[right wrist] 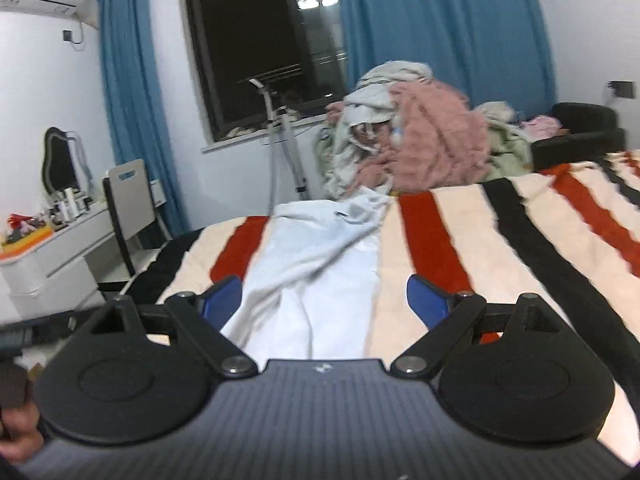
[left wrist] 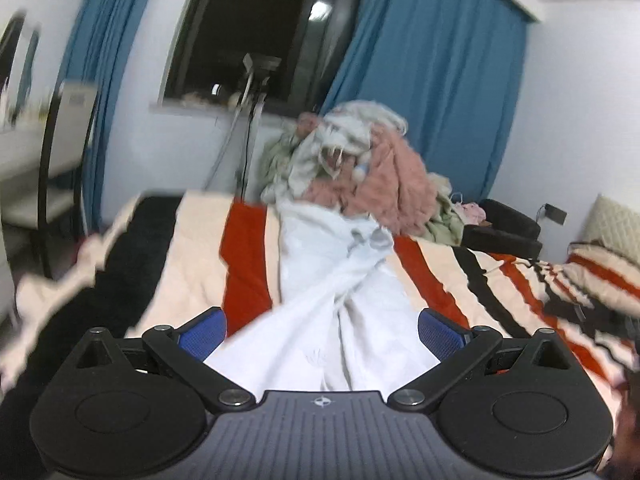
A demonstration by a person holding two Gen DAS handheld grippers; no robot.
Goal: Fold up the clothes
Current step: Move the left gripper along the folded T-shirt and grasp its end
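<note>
A white garment point(left wrist: 332, 292) lies stretched lengthwise on the striped bed cover point(left wrist: 192, 264), bunched in folds toward me. It also shows in the right wrist view point(right wrist: 316, 256). My left gripper point(left wrist: 322, 326) is open, its blue pads point(left wrist: 204, 334) standing either side of the garment's near end, not closed on it. My right gripper point(right wrist: 324, 296) is open too, its blue pads point(right wrist: 426, 300) wide apart over the garment's near end and the cover point(right wrist: 480, 248).
A heap of clothes point(left wrist: 360, 168), pink, green and white, sits at the far end of the bed point(right wrist: 420, 140). A dressing table point(right wrist: 52, 248) and chair point(right wrist: 128, 200) stand left. A black armchair point(right wrist: 580, 132) stands far right. Blue curtains flank a dark window.
</note>
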